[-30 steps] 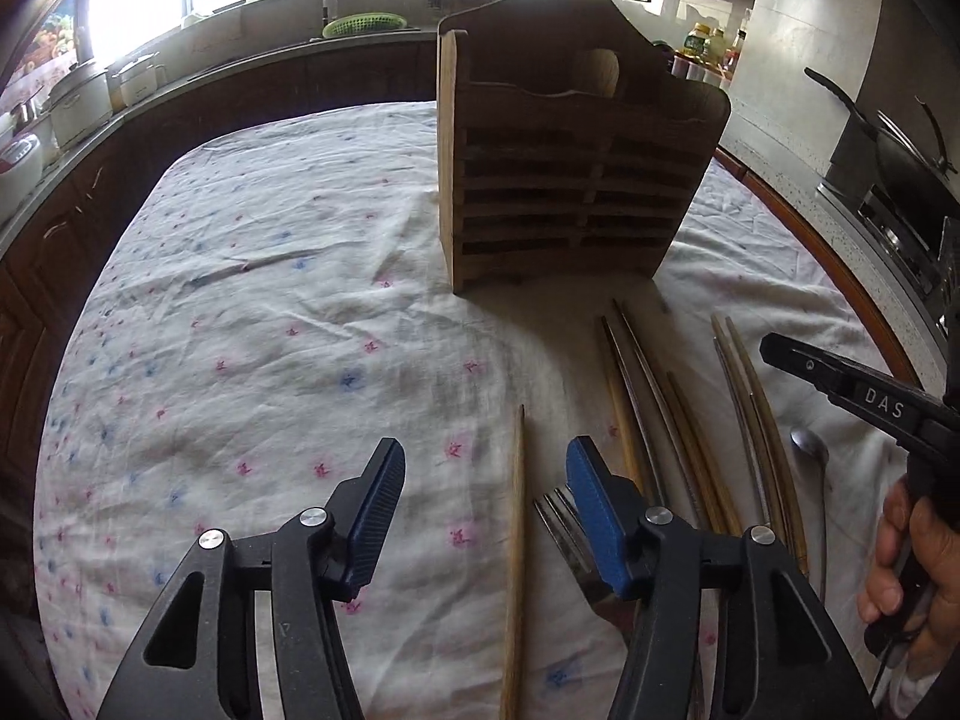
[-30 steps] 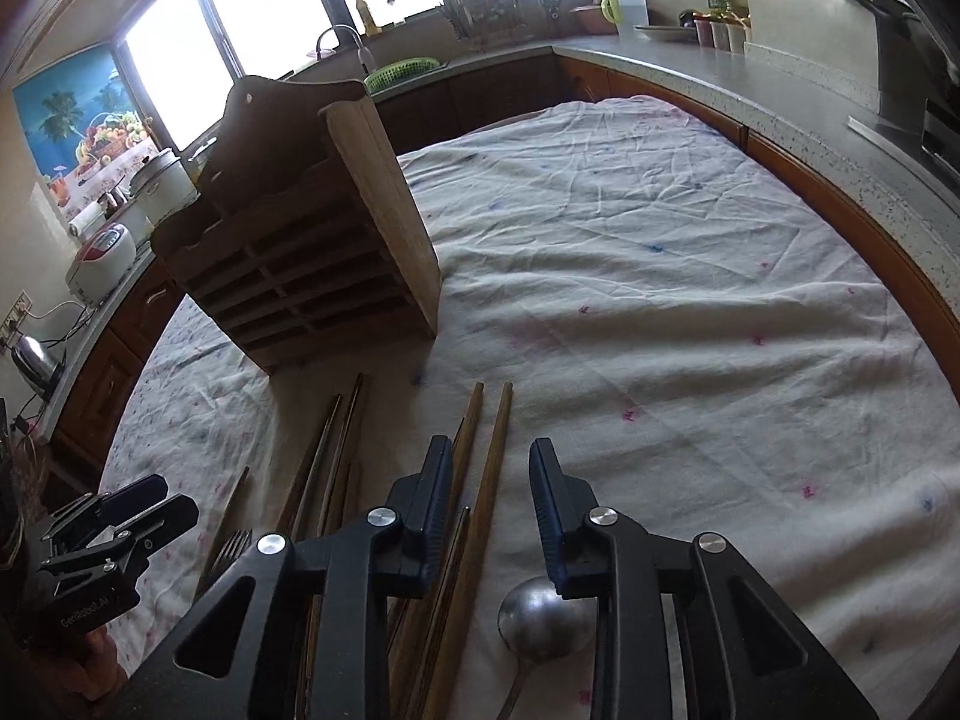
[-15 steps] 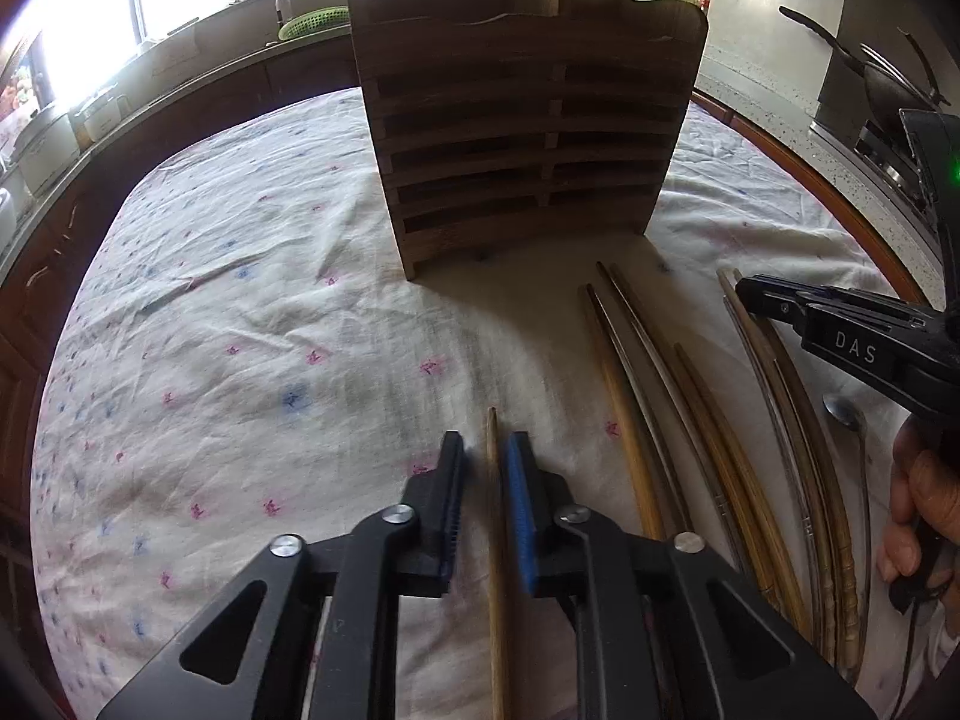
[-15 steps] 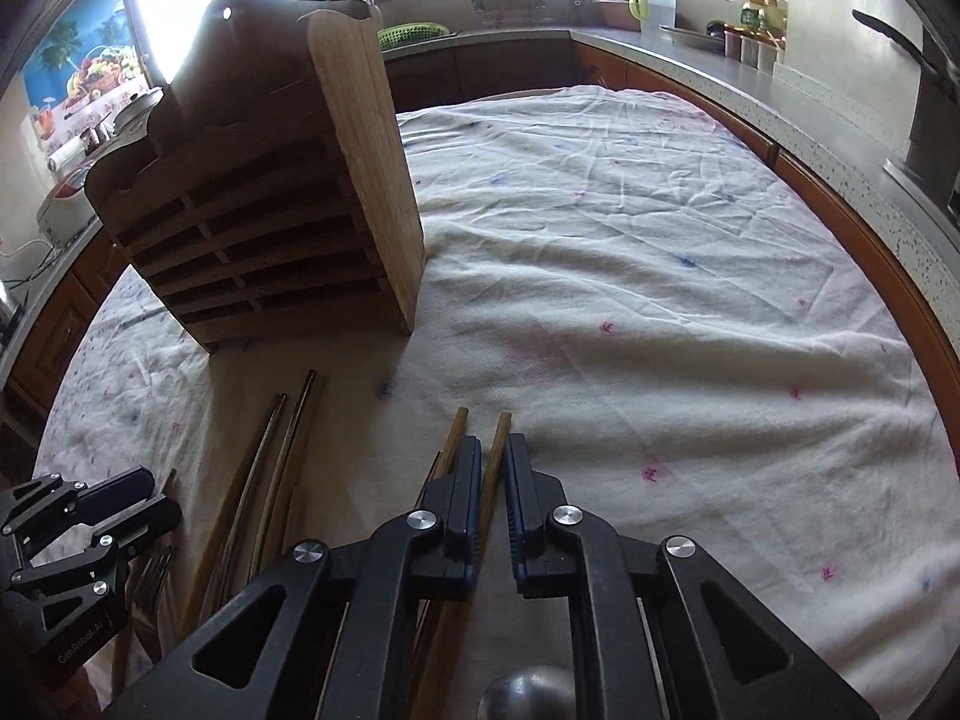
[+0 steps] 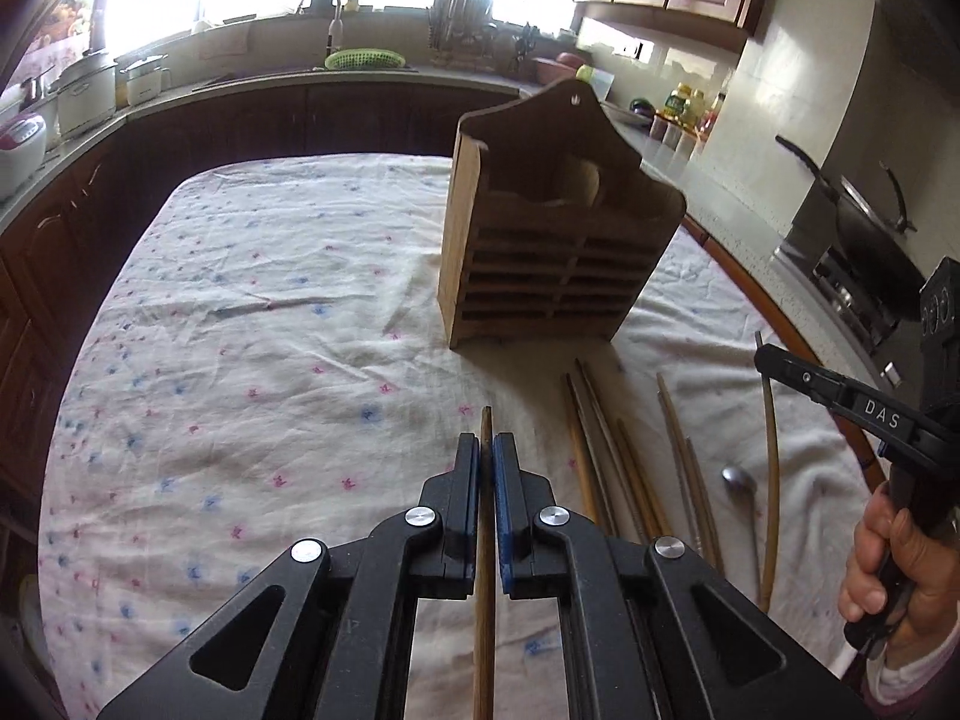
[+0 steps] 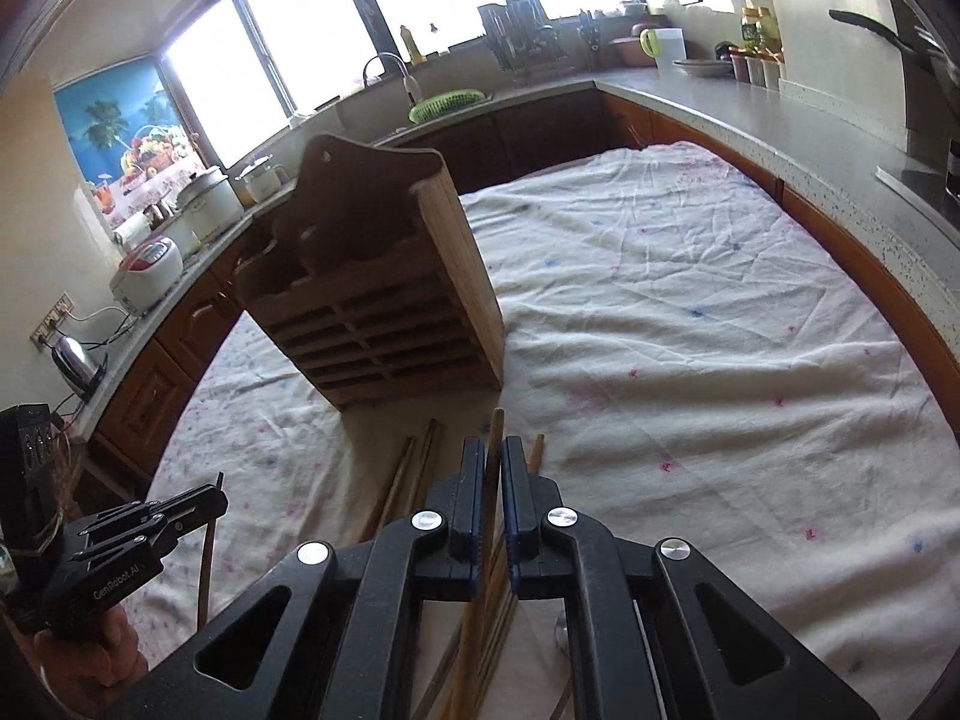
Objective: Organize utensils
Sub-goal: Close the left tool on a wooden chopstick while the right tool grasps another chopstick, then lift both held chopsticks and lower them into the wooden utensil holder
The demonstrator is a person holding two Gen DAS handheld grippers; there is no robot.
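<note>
Now left gripper (image 5: pixel 486 461) clamping chopstick (image 5: pixel 485 600), right gripper (image 6: pixel 492 468) clamping another chopstick (image 6: pixel 494 450)

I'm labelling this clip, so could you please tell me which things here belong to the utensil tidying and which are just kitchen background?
Part of the job:
- left hand-held gripper, shut on a chopstick
- right hand-held gripper, shut on another chopstick
- wooden holder
- loose chopsticks and spoon on the cloth

Just lying about:
- green basket
- wok
- kettle

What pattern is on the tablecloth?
Off-white tablecloth with small scattered pink and blue flower prints; clearest in the left wrist view.
</note>
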